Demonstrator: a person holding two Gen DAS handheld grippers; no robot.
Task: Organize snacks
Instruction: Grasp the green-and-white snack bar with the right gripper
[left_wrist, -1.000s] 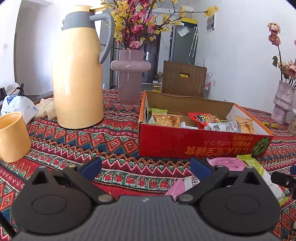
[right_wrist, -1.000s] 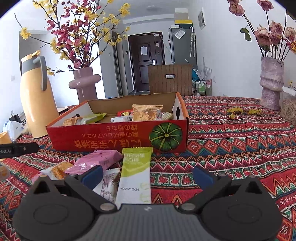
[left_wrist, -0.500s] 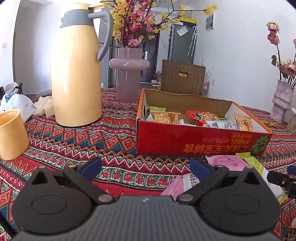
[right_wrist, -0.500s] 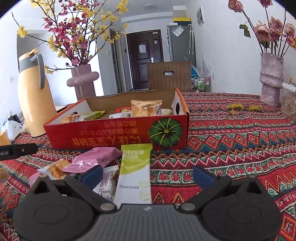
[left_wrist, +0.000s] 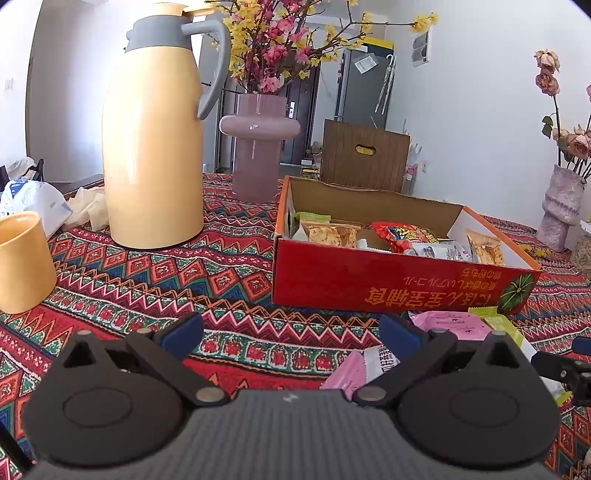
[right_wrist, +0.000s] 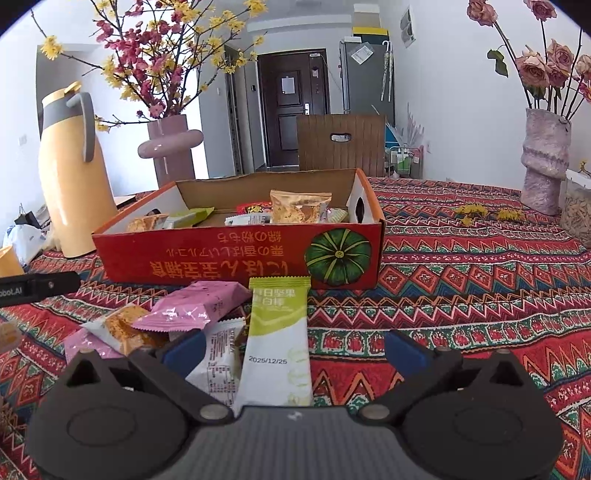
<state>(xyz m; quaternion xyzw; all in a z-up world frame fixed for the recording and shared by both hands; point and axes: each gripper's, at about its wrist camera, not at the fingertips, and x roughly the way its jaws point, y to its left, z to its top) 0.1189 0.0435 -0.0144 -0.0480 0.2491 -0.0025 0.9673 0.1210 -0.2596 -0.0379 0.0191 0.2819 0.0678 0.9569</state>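
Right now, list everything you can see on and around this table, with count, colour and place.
box: one, red, table centre, snacks inside
green-white packet: one, before box
pink packets: two or more, left of it
orange-filled packet: one, in that pile
thermos: one, yellow, left
mug: one, yellow, far left
vases: two, mauve, behind box and far right
tablecloth: one, red patterned
left gripper: open, empty
right gripper: open over green-white packet

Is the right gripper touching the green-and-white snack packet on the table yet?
Cannot tell. In the right wrist view the right gripper stands open, the green-and-white snack packet lying between its fingers clear of both, but the gripper body hides the packet's near end.
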